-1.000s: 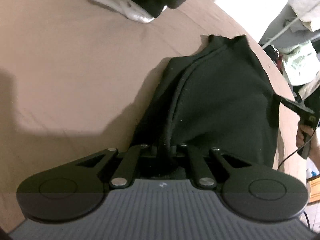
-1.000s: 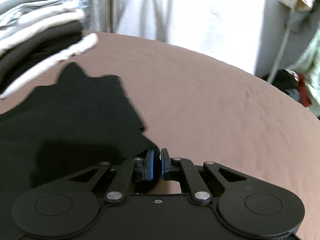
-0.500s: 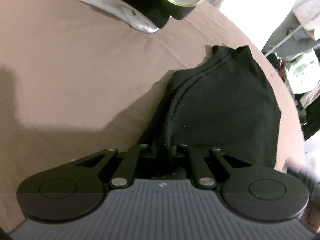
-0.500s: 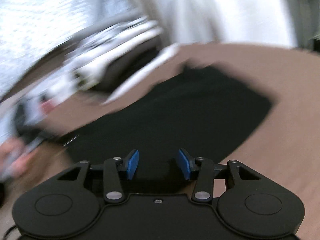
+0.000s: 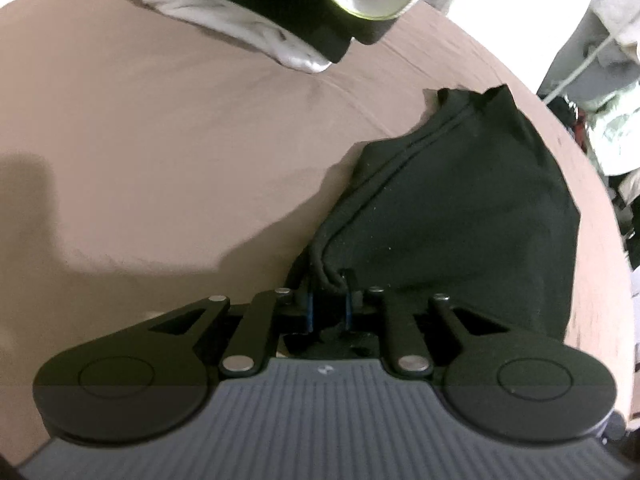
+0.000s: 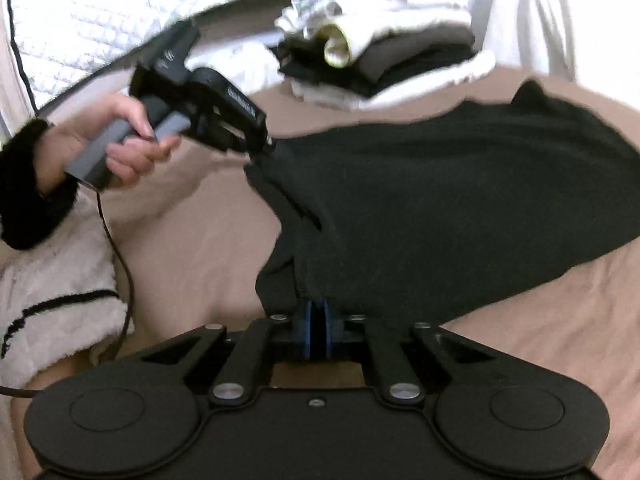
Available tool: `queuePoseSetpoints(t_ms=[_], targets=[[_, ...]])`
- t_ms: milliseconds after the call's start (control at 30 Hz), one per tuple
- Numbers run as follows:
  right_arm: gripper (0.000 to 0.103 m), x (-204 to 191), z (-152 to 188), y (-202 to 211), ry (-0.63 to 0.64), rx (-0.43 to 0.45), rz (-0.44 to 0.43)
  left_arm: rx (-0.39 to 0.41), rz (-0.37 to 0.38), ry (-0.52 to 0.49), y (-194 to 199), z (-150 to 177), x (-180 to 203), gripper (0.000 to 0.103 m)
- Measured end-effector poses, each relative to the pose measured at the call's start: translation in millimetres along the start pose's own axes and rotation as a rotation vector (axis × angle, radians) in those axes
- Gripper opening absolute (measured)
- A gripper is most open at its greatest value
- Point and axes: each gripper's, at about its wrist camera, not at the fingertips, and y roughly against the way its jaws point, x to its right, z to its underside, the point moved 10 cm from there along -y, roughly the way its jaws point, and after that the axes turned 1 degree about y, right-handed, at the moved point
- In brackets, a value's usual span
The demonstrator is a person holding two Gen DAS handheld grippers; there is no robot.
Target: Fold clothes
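Both my views bend hard at the edges, so the brown bedsheet point(image 5: 168, 128) curves like a dome. Light seems to come from the far side, where white curtains point(image 6: 552, 12) blow out to pure glare. A broad soft shadow point(image 5: 132, 268) lies across the sheet's near left part in my left view. The black garment point(image 6: 460, 200) reads as a nearly flat dark mass, with only its seams faintly visible. The stack of folded clothes point(image 6: 384, 52) is smeared with motion blur, and the hand point(image 6: 120, 140) at the left looks slightly soft too.
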Motion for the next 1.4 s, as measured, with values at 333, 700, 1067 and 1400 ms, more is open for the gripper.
queuePoseSetpoints(t_ms=[333, 700, 1067, 1400], targets=[[0.009, -25.7, -3.3, 0.3, 0.197, -0.052, -0.011, 0.009, -0.016, -0.012, -5.1, -1.7, -3.1, 0.014], [0.055, -28.5, -30.0, 6.7, 0.215, 0.053, 0.053, 0.053, -0.042, -0.050, -0.1, -8.7, -1.6, 0.011], [0.031, -79.2, 28.8, -16.3, 0.106, -0.153, -0.282, 0.095, -0.021, 0.016, 2.1, -17.6, -9.4, 0.010], [0.061, -55.0, 9.8, 17.2, 0.229, 0.017, 0.095, 0.221, -0.364, -0.218, 37.7, -17.7, 2.4, 0.043]])
